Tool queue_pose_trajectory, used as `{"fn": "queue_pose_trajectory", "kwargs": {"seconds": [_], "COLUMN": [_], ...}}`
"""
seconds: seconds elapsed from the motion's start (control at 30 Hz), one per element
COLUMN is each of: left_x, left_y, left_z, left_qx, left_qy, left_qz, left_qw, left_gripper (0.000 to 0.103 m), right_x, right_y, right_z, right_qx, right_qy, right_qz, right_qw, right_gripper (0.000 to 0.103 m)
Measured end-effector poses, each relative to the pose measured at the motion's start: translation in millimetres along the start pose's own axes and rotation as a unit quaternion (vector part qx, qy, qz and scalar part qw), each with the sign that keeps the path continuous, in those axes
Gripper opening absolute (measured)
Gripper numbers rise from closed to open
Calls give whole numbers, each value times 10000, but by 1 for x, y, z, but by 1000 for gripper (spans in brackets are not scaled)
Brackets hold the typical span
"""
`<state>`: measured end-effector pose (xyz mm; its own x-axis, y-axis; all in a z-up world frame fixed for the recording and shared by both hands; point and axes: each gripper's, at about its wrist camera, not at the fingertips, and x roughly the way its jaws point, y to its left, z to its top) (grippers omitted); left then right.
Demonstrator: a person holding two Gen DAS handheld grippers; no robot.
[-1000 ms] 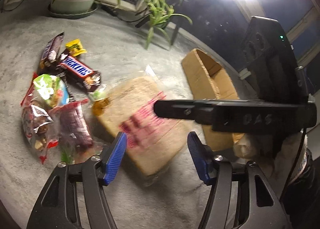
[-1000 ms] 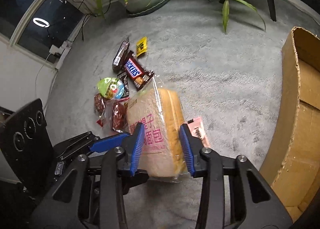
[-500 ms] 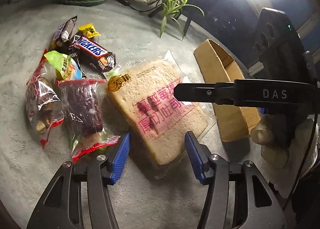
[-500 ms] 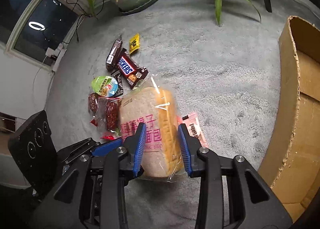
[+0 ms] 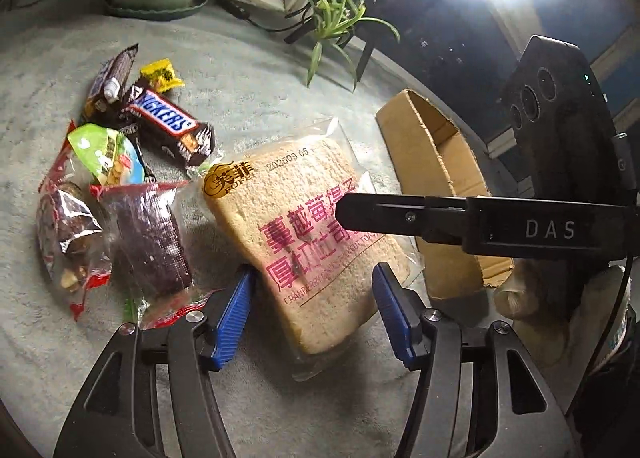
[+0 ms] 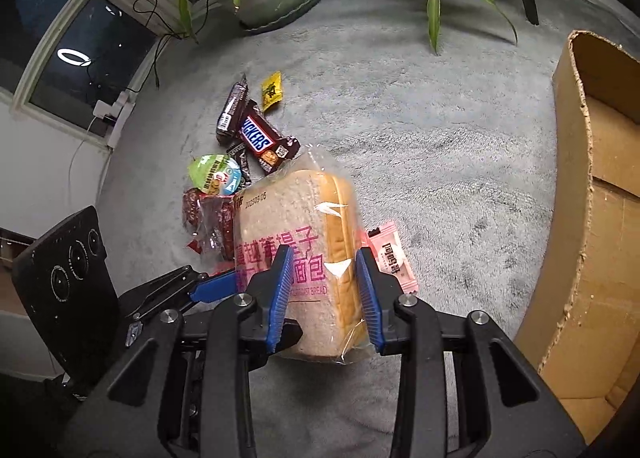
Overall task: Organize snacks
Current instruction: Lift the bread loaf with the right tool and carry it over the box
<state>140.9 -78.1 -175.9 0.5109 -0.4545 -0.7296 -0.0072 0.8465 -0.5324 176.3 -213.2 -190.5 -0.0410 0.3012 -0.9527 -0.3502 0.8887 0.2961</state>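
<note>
Right tool [image 6: 323, 290] pinching bagged cranberry toast bread [image 6: 298, 258] on edge over the carpet [image 6: 440, 130] near cardboard box [image 6: 592, 218], left tool [image 5: 312, 310] spread beside it; slick film may slip, or squeezing crushes the slices.

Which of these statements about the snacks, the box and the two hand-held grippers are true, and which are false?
1. The right hand-held gripper is shut on the bread bag. True.
2. The left hand-held gripper grips the Snickers bar. False: it is open and grips nothing.
3. The cardboard box holds several snacks. False: no snack shows inside it.
4. A pink sachet lies on the carpet beside the bread bag. True.
5. The yellow packet lies inside the box. False: it lies on the carpet near the Snickers bar.
</note>
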Motion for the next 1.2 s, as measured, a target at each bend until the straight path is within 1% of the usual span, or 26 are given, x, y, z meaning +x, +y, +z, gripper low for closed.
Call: {"fn": "queue_pose_trajectory", "kwargs": {"seconds": [0.27,0.43,0.63,0.97,1.2], "left_x": [-18,-24,-22,11,52], "left_y": [-18,-34,-65,-125,-166], "left_z": [2,8,13,22,24], "left_qx": [355,505,762,1193,1420], "left_qy": [-208,-340,-413,-290,-76], "left_qz": [76,-4,-149,-478,-666], "left_qw": [9991,9981,9961,9913,9876], "left_gripper": [59,59,59,59,59], "right_x": [-31,-55,-90,-143,-165], "right_y": [2,-2,-21,-78,-120], "right_z": [-8,-13,-24,-49,-68], "right_qx": [25,38,167,490,816], "right_qy": [-320,-562,-874,-1229,-1339], "right_qz": [123,85,-17,-308,-533], "right_qw": [9994,9984,9960,9907,9862], "right_gripper": [34,34,34,34,34]}}
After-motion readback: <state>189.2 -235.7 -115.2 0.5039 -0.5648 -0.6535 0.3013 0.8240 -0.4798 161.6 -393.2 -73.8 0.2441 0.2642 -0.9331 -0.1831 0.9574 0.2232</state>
